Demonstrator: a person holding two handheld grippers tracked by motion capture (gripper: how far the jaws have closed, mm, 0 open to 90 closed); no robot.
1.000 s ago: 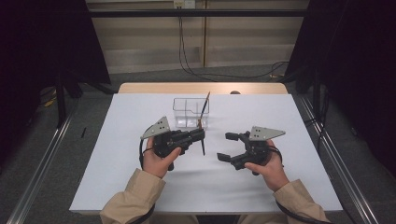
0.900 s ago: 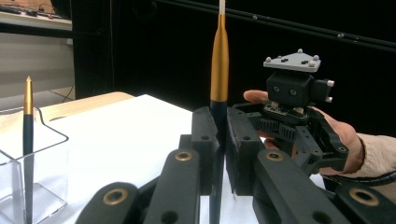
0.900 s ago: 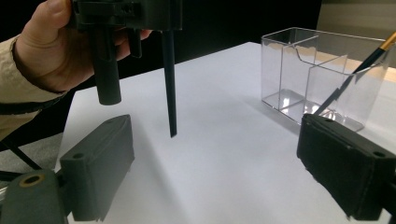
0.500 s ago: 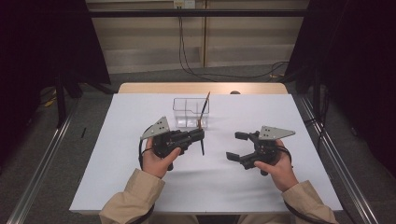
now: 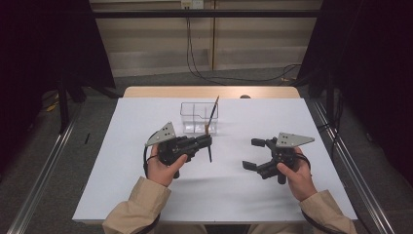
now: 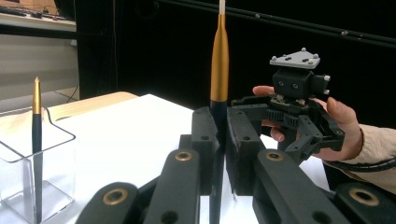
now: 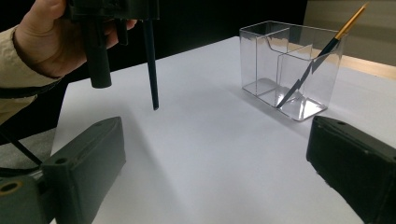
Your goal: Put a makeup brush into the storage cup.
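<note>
While the white-covered rectangular table [image 5: 146, 195] spreads across the middle of the high view, the clear plastic two-compartment holder [image 5: 195, 117] stands above its centre, with one black-and-gold brush [image 5: 212, 114] leaning in its right compartment. Lower and left of centre, the left gripper [image 5: 208, 142] is pinched tight on a second slim brush with a black handle and a gold ferrule [image 6: 219, 70], the handle pressed between its two pads. This held brush stands nearly upright, its long axis vertical: gold end toward the top edge of the left gripper view, dark tip [image 7: 154, 105] hanging just above the paper. At right of centre, the right gripper [image 5: 254, 153] has just been spreading its jaws; nothing lies between them.
</note>
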